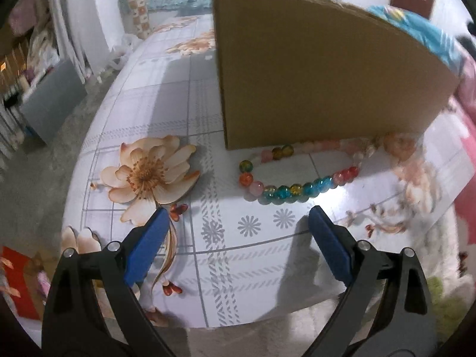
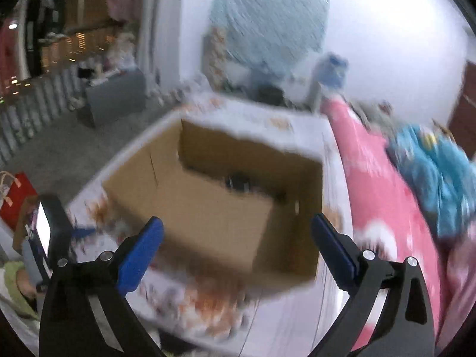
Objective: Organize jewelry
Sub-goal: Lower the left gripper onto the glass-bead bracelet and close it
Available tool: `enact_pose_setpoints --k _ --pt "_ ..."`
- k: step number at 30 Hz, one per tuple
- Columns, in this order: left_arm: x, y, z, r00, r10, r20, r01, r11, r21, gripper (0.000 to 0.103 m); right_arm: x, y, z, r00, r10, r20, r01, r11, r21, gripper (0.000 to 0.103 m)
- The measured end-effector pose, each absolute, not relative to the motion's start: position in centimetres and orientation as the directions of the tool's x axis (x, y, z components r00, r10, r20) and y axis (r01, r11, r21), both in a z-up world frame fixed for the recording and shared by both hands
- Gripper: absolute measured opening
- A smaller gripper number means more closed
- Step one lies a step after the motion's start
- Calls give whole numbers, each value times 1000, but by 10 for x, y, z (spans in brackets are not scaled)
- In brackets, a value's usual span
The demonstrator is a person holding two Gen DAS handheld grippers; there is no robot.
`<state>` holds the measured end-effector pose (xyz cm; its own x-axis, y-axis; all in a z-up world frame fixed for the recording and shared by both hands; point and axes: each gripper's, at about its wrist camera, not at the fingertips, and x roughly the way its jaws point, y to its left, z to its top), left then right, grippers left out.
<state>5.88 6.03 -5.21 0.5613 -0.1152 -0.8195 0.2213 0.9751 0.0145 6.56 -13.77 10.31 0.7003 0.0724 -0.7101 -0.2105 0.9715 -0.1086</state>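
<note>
A bracelet of coloured glass beads [image 1: 293, 189] lies on the flowered tablecloth, right against the near wall of a brown cardboard box [image 1: 312, 71]. A string of pale pink beads [image 1: 357, 147] continues along the box's foot. My left gripper [image 1: 238, 215] is open and empty, a short way in front of the bracelet. My right gripper [image 2: 238, 224] is open and empty, held above the open box [image 2: 208, 208]. The right wrist view is blurred; a small dark item [image 2: 238, 183] lies inside the box.
The table [image 1: 244, 255] has its near edge just below the left gripper and its left edge by the grey floor. A pink blanket [image 2: 386, 196] and blue cloth [image 2: 440, 172] lie right of the table. A red bag [image 2: 16, 199] stands on the floor at left.
</note>
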Motion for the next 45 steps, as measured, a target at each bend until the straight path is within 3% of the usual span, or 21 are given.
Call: enact_pose_setpoints --k 4,10,14,17,21,24,25,27,38,45 --pt "56 62 -52 563 -123 -817 208 978 -5 95 46 -140 74 670 31 -741 -147 985 -91 97" --pt "57 62 -51 554 -110 -825 194 981 0 96 16 -140 67 794 80 -603 -127 991 -36 97" --pt "55 62 -52 567 -111 -816 193 981 1 96 31 -128 29 670 139 -729 -133 989 67 97" --pt "56 66 -51 553 -113 -825 204 979 3 96 31 -123 19 647 159 -745 -130 987 97 97" --pt "63 84 -38 561 -194 -804 162 979 -124 96 31 -121 10 624 229 -747 -165 973 161 97" --pt "75 81 -33 577 -157 -802 147 985 -87 94 32 -119 0 598 263 -757 -171 965 200 95" --pt "78 78 -33 584 -150 -798 153 986 -73 92 33 -119 -3 589 273 -761 -169 962 214 92" --pt "84 72 -36 581 -138 -802 162 985 -53 71 35 -119 -9 569 293 -768 -164 956 244 89" --pt "71 51 -42 571 -135 -809 261 965 23 20 38 -127 -16 550 323 -770 -126 944 306 73" --pt "50 63 -40 537 -141 -832 278 960 17 14 38 -126 -14 550 337 -764 -135 939 318 67"
